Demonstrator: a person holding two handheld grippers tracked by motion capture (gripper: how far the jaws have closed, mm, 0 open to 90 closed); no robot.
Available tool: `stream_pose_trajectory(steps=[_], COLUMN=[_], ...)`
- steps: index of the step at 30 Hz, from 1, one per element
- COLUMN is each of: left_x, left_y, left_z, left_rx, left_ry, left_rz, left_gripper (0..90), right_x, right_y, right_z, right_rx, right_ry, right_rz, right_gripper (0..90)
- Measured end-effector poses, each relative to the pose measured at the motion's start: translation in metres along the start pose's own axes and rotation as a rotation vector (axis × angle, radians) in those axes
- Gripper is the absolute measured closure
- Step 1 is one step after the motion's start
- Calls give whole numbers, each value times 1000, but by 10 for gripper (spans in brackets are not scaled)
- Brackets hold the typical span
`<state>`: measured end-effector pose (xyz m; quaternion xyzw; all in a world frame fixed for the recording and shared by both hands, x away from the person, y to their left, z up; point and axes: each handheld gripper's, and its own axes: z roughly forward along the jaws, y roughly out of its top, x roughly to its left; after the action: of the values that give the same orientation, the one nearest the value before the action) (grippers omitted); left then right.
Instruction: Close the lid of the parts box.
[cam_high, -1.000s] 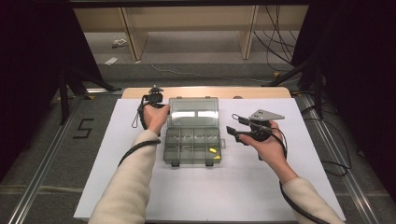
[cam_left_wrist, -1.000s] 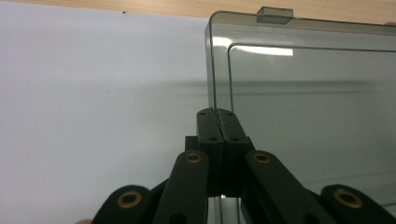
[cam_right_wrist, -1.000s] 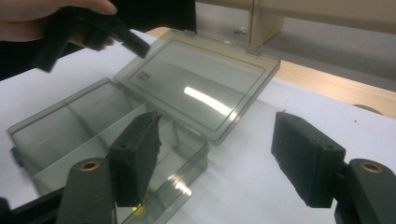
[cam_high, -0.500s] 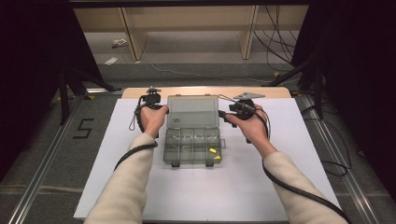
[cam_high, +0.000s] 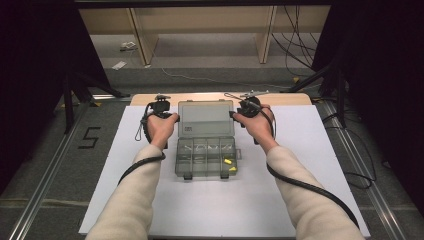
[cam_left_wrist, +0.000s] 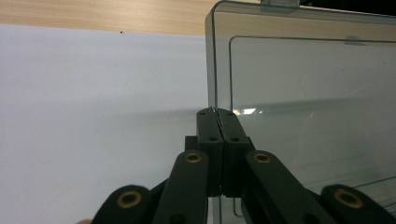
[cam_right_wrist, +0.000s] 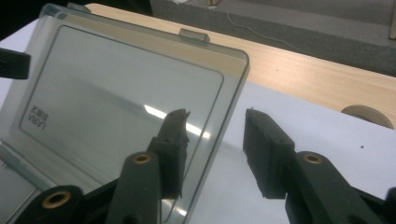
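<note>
While left gripper (cam_left_wrist: 218, 114) pinches lid (cam_high: 205, 117) edge, right gripper (cam_right_wrist: 215, 126) fingers (just closing) straddle opposite edge, unclamped.

One clear box (cam_high: 206, 135), two yellow pieces (cam_high: 229, 165).

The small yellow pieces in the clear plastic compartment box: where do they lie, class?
In the high view, the small yellow pieces lie in the clear plastic compartment box's front right compartments, nearest the person.

A compartment box (cam_high: 205, 156) is set on the white sheet (cam_high: 310, 150) at mid-table, with its opened lid (cam_high: 205, 118) raised behind it. The left gripper (cam_high: 172, 118) is placed at the lid's left edge and the right gripper (cam_high: 233, 115) at its right edge. Two small pieces (cam_high: 229, 165) are lodged in the box's right-hand compartments.
</note>
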<state>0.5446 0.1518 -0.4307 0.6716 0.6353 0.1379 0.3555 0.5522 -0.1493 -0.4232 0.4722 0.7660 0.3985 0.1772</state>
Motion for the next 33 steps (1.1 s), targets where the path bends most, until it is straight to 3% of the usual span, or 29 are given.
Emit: stream_pose_trajectory(steps=[4, 17, 28, 33], left_x=[1, -1, 0, 1], left_y=[0, -3, -6, -8], left_z=[-2, -2, 0, 1], left_rx=[-7, -44, -77, -91], left_ry=[-12, -31, -58, -64], left_rz=[-5, 18, 44, 52], left_gripper=[892, 893, 883, 874], right_x=[2, 5, 13, 17], right_y=[2, -3, -4, -7], right_z=[7, 11, 9, 8], right_rx=[32, 32, 25, -11], right_ry=[-22, -88, -154, -190], right_rz=[26, 190, 264, 247], right_gripper=[641, 837, 886, 893])
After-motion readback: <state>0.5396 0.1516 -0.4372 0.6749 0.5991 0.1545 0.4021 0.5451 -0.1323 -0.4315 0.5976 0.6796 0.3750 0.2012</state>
